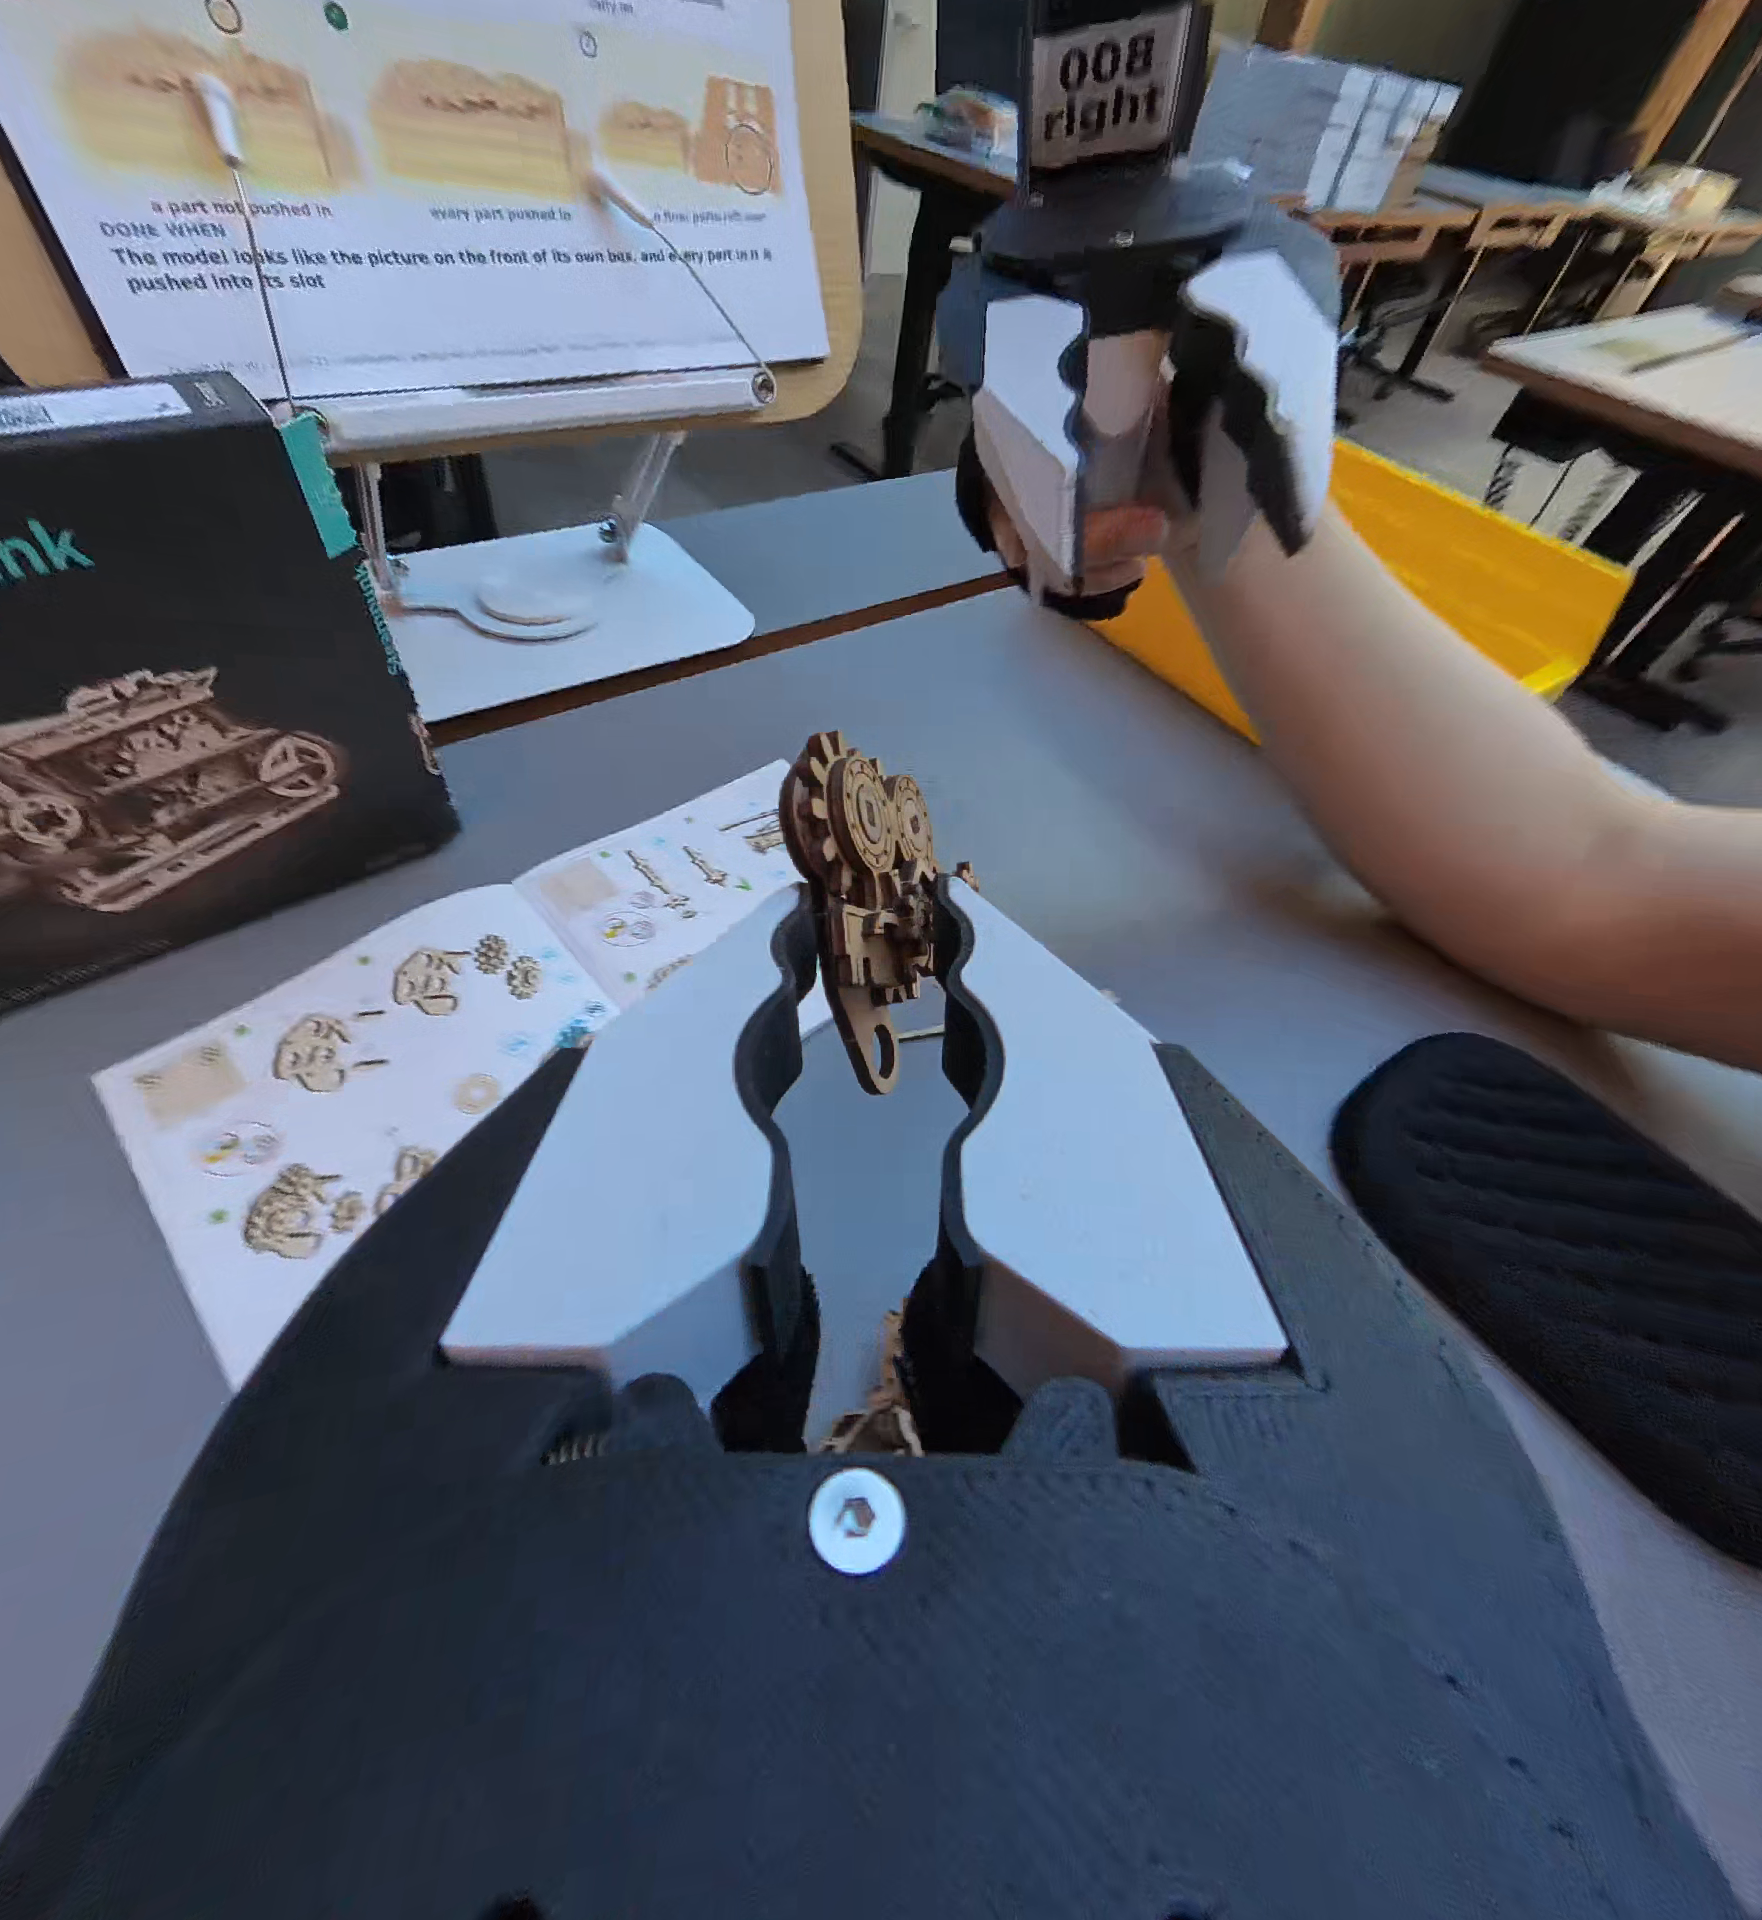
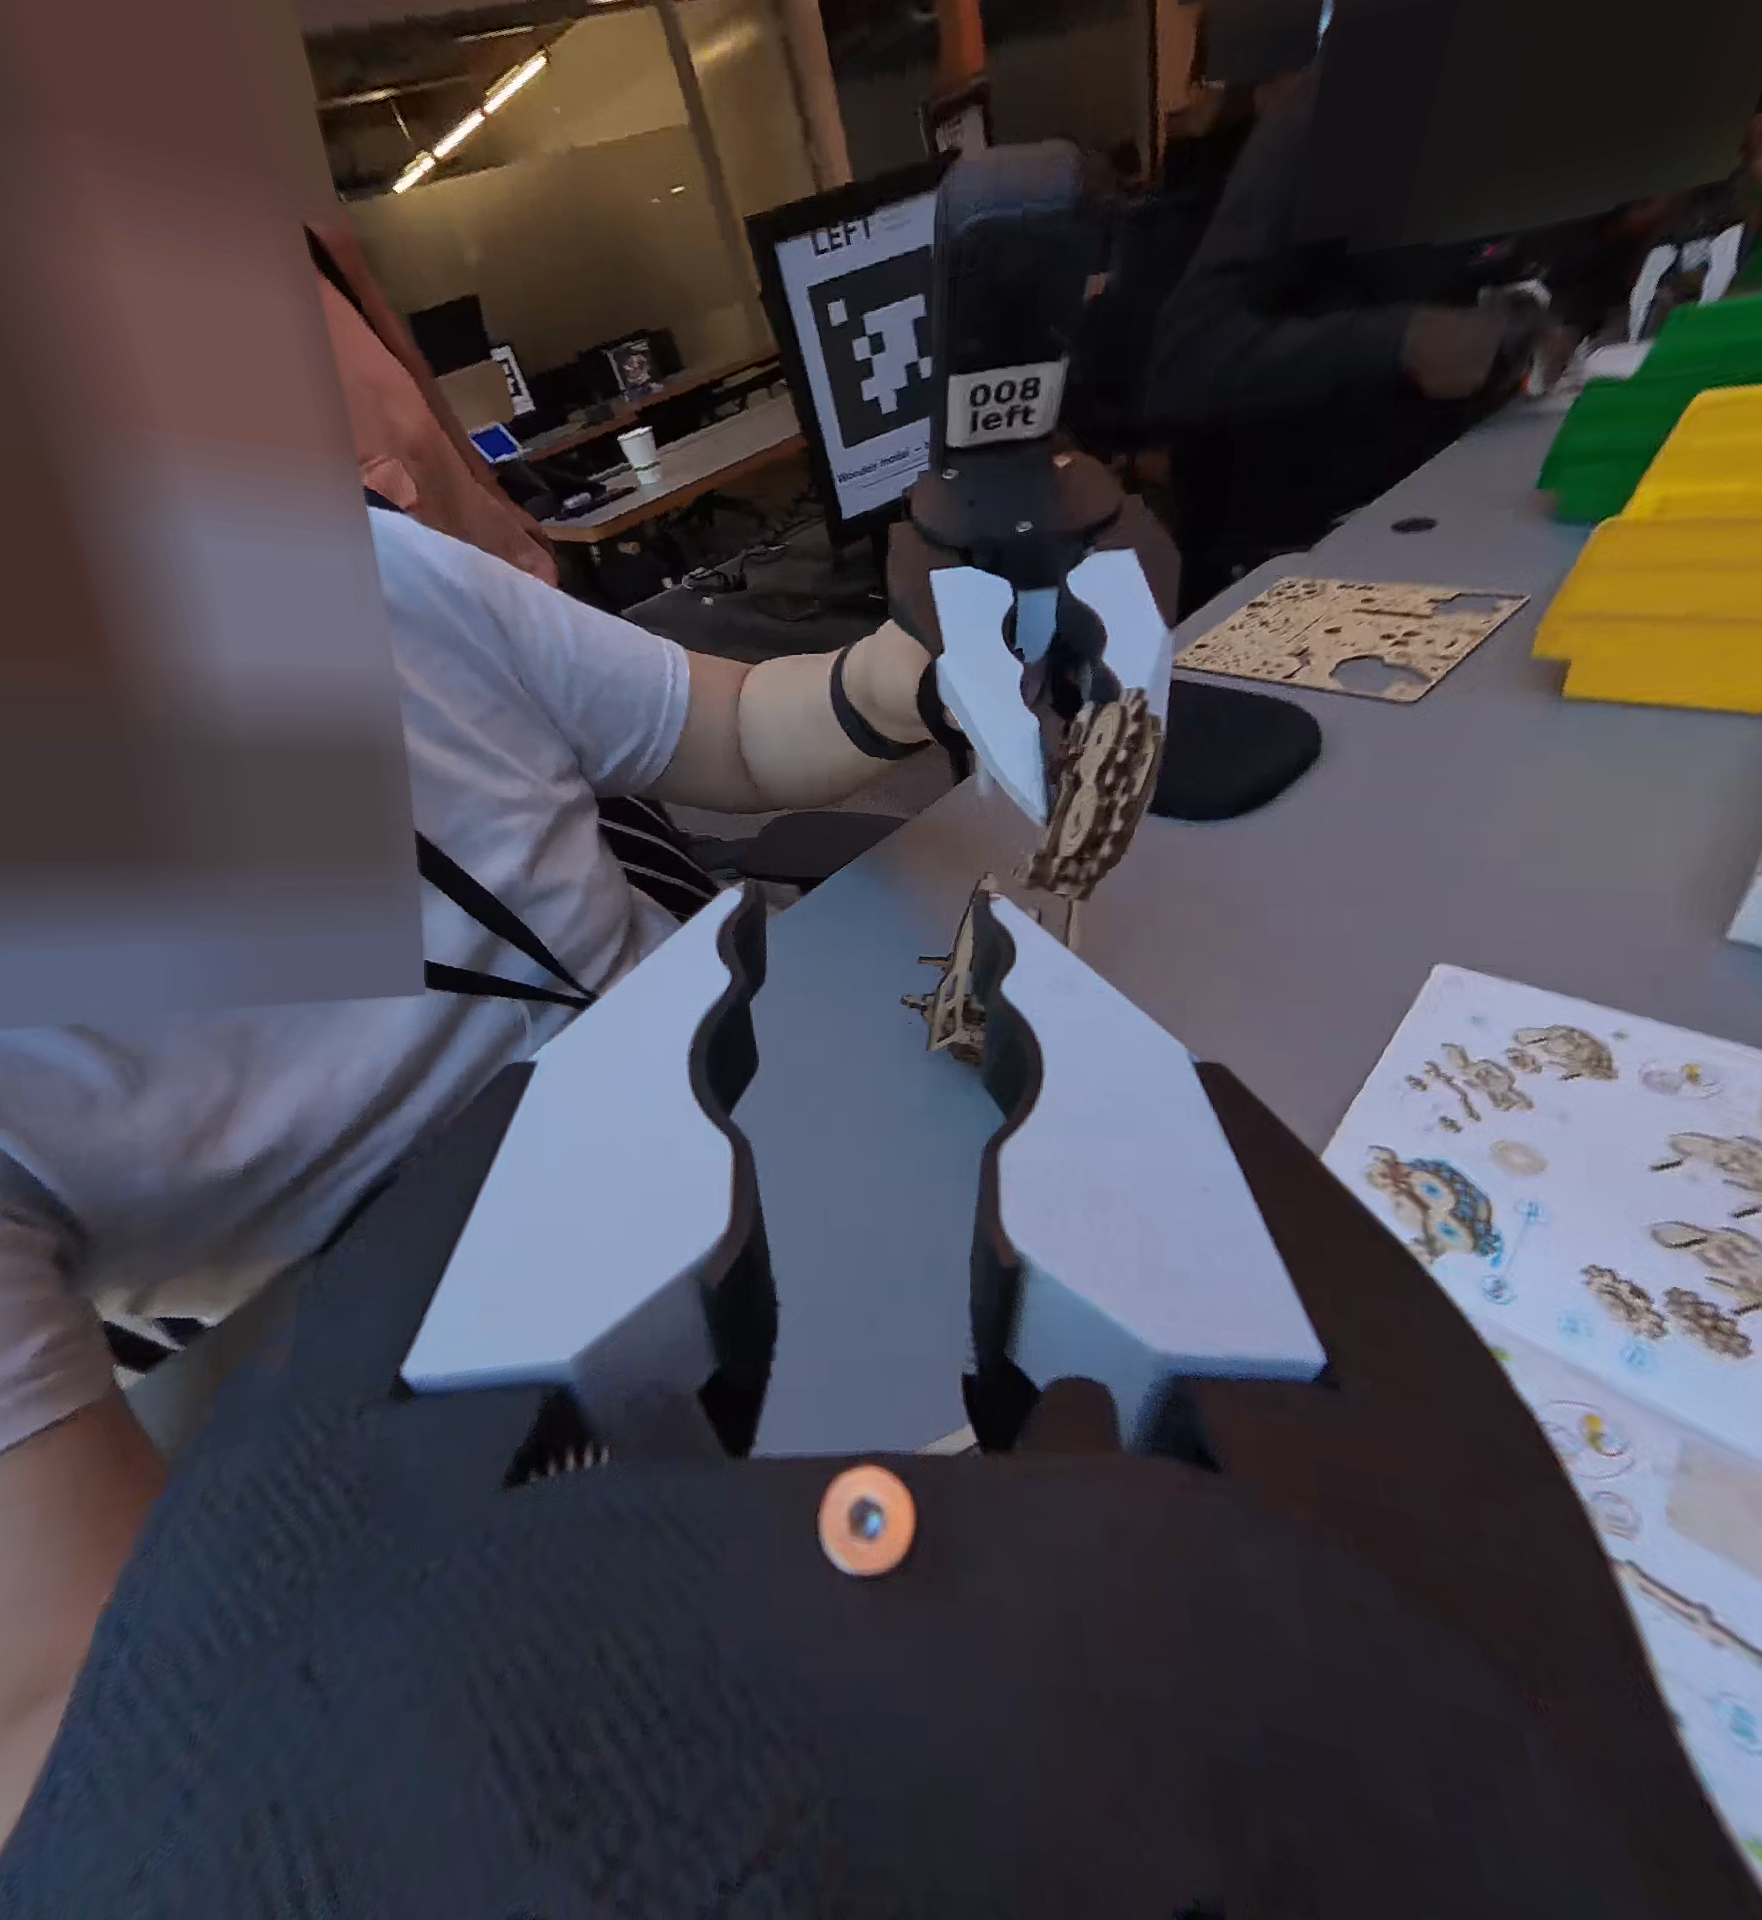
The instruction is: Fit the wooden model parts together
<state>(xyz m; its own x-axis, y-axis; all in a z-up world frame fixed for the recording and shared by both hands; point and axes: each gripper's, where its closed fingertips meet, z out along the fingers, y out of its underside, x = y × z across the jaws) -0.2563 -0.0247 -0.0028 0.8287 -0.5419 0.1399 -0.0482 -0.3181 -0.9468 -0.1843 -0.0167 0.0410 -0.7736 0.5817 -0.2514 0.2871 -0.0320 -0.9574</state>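
Note:
My left gripper (image 1: 882, 904) is shut on a wooden gear assembly (image 1: 861, 821) and holds it above the grey table (image 1: 1116, 790). The assembly has several toothed wheels on top and a tab with a hole hanging below. In the right wrist view the left gripper (image 2: 1095, 769) holds the same assembly (image 2: 1100, 805) ahead of me. My right gripper (image 2: 872, 914) is open and empty. It also shows in the left wrist view (image 1: 1168, 551), raised at the upper right. A small wooden part (image 2: 944, 997) stands on the table by my right gripper's right finger, partly hidden.
An open instruction booklet (image 1: 389, 1039) lies on the table. A black model box (image 1: 129, 675) stands at the left, a sheet on a stand (image 1: 441, 208) behind it. A black pad (image 1: 1583, 1299) lies at the right. A punched wooden sheet (image 2: 1344, 634) and yellow and green trays (image 2: 1708, 582) sit farther off.

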